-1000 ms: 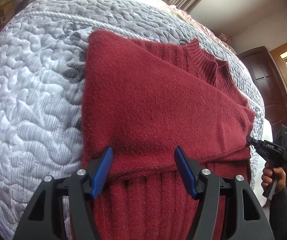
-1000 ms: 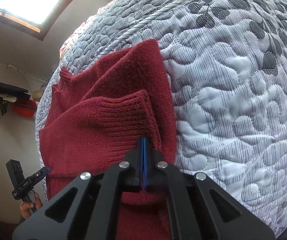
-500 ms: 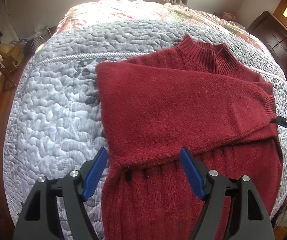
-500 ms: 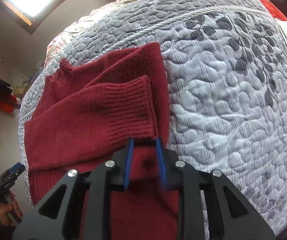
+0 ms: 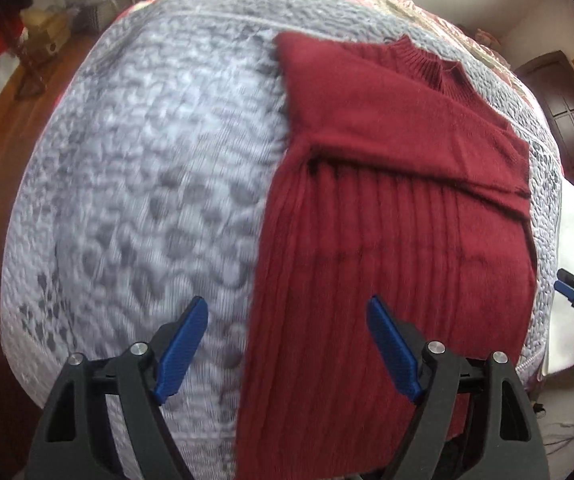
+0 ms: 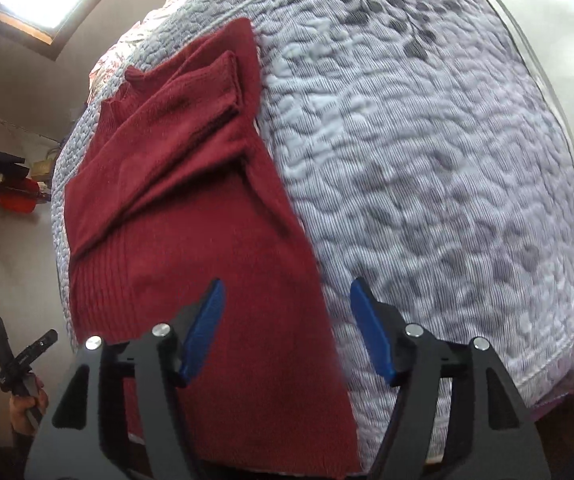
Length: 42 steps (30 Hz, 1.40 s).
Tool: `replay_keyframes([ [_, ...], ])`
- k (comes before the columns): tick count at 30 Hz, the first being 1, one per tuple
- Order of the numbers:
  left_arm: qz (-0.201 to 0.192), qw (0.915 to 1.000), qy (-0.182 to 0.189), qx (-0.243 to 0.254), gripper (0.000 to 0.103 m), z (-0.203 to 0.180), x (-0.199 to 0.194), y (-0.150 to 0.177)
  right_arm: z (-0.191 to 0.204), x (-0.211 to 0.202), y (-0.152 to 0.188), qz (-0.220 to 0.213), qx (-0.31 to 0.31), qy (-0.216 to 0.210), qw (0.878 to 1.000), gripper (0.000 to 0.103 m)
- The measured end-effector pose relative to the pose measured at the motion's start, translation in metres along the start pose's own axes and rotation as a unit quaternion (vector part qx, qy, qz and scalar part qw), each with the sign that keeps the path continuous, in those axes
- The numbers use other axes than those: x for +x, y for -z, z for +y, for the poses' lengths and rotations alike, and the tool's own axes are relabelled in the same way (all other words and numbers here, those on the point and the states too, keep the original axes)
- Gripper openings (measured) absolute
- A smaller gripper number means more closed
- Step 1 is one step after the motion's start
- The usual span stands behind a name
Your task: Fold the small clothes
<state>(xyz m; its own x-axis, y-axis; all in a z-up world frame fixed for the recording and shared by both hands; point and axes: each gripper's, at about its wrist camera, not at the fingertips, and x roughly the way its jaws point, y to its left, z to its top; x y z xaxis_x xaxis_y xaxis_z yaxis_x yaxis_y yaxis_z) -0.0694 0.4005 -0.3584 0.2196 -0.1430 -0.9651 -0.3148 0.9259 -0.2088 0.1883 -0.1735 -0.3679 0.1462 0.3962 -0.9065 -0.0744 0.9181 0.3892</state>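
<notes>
Left wrist view: sleeves already crossed over its chest, a red sweater [image 5: 387,240] lies on the bed [image 5: 147,200] ahead of both released hand-held grippers [image 5: 287,348] [image 6: 283,328]; the bottom-up fold apparently remains.

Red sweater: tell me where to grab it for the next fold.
Probably pinch the two bottom hem corners of the red sweater, each gripper coming in from the near bed edge. Sleeves are already folded across the chest, the ribbed body lies flat, and both grippers, left and right, hover open there.

Red sweater [image 6: 191,216] sleeves folded in, on grey quilt [image 6: 427,168], right gripper [image 6: 287,332] fingers spread above hem
</notes>
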Motion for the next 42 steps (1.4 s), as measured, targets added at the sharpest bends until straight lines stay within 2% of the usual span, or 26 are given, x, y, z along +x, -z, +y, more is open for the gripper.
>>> replay_keyframes([
  [2,0.029,0.998,0.04,-0.041,0.082,0.023,0.001,0.035,-0.017,-0.002,0.027,0.027,0.016,-0.01,0.999,0.068],
  [5,0.067,0.9916,0.074,-0.082,0.082,0.049,0.008,0.084,-0.04,0.001,0.068,0.071,0.044,-0.035,0.996,0.068],
  [8,0.086,0.9869,0.091,-0.101,0.082,0.066,0.018,0.12,-0.058,0.006,0.109,0.112,0.058,-0.048,0.991,0.068],
  [11,0.104,0.9802,0.111,-0.127,0.082,0.08,0.032,0.139,-0.069,0.013,0.141,0.142,0.063,-0.057,0.986,0.068],
  [14,0.117,0.9746,0.133,-0.137,0.082,0.087,0.047,0.147,-0.077,0.02,0.16,0.156,0.069,-0.069,0.983,0.068],
  [22,0.151,0.9583,0.204,-0.132,0.081,0.088,0.07,0.145,-0.105,0.038,0.168,0.165,0.101,-0.107,0.975,0.07],
  [25,0.159,0.957,0.205,-0.13,0.074,0.087,0.074,0.147,-0.103,0.047,0.163,0.172,0.099,-0.114,0.973,0.068],
  [27,0.165,0.9561,0.205,-0.129,0.059,0.086,0.075,0.147,-0.1,0.051,0.16,0.176,0.09,-0.118,0.973,0.068],
  [29,0.167,0.9557,0.209,-0.124,0.051,0.083,0.074,0.147,-0.092,0.054,0.16,0.179,0.075,-0.12,0.974,0.066],
  [32,0.165,0.9565,0.204,-0.128,0.052,0.083,0.074,0.145,-0.083,0.06,0.158,0.176,0.064,-0.118,0.975,0.066],
  [36,0.167,0.9542,0.199,-0.148,0.058,0.083,0.082,0.144,-0.075,0.066,0.162,0.181,0.062,-0.128,0.973,0.065],
  [42,0.191,0.9499,0.216,-0.12,0.054,0.063,0.089,0.145,-0.068,0.076,0.169,0.195,0.05,-0.139,0.97,0.063],
])
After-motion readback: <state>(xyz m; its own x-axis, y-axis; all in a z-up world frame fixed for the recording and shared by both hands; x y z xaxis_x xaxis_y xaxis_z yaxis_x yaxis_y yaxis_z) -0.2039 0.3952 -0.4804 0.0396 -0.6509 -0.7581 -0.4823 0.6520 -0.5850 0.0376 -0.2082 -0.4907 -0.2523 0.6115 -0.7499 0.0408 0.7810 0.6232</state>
